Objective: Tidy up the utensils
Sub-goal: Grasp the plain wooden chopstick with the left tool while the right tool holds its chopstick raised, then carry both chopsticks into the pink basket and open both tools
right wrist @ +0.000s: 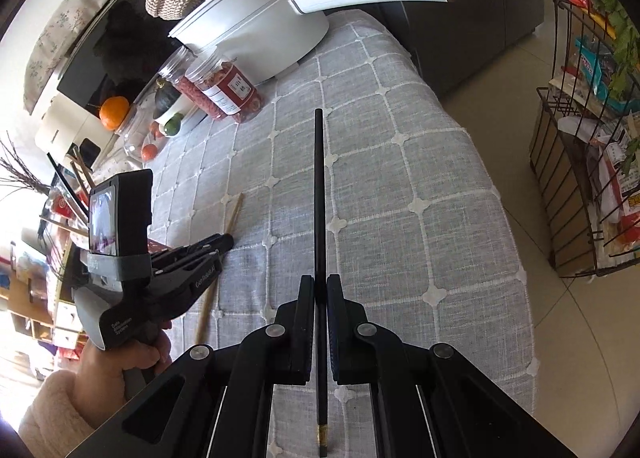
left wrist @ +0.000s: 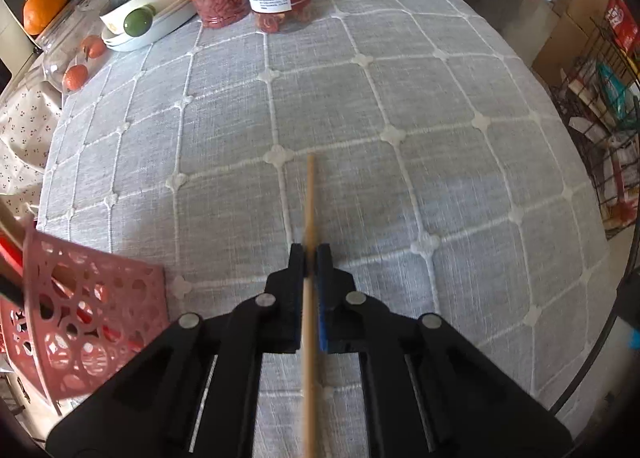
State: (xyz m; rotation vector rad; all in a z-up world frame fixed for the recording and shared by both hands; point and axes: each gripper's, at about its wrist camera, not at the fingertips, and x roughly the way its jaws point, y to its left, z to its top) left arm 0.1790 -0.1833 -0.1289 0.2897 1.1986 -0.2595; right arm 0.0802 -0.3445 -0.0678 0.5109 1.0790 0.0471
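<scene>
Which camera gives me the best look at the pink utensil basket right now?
Left wrist view: the pink utensil basket fills its lower-left corner, cut-out wall clear, utensils inside. In the right wrist view the left gripper and its camera housing hide the basket; only utensil ends show above it.

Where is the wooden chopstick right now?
The wooden chopstick is clamped in the left hand-held gripper, low over the grey tablecloth, right of the pink basket.

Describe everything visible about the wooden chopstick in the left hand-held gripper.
The wooden chopstick is a thin, straight, light-brown stick, plain and unpainted. The left hand-held gripper is shut on it, black pads pressing both sides partway along, so one end runs forward past the fingertips and the other back between the arms. In the right wrist view it lies low over the grey checked tablecloth; whether it touches the cloth is unclear. It is slightly blurred.
</scene>
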